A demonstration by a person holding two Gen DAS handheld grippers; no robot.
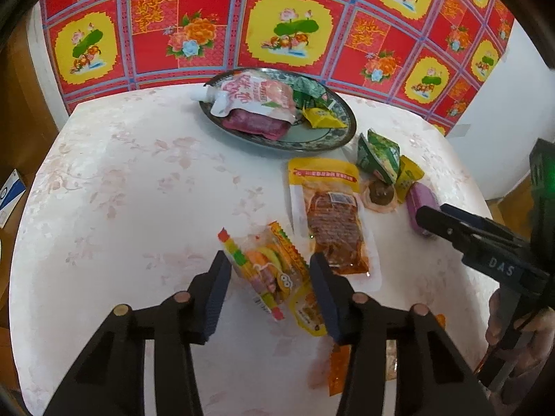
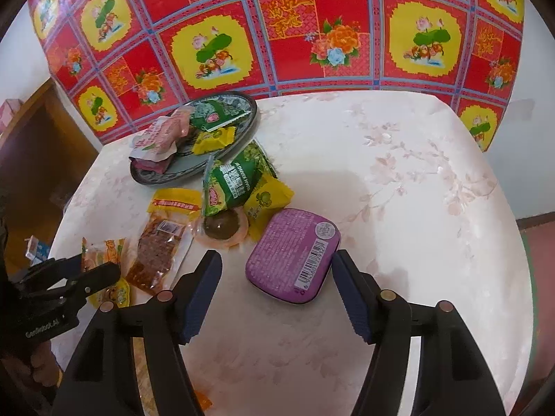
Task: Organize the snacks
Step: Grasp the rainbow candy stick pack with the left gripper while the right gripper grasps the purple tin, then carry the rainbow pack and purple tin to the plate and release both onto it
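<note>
Table: a white flowery cloth (image 1: 121, 180) covers it, with a bright red and yellow sheet (image 1: 288, 24) behind.
Plate: the plate (image 1: 322, 138) sits at the back of the table and holds a pink pouch (image 1: 253, 95) and small green and yellow packs.
Loose snacks: a meat pack (image 1: 329, 215) and a purple tin (image 2: 293, 256) lie near the plate, on the cloth.
Left gripper (image 1: 269, 272): wide open around a clear candy bag (image 1: 267, 270), holding nothing.
Right gripper (image 2: 277, 268): wide open around the purple tin, holding nothing.
Good way: I think each should drop low, close gently on the middle, then lift to the plate.
</note>
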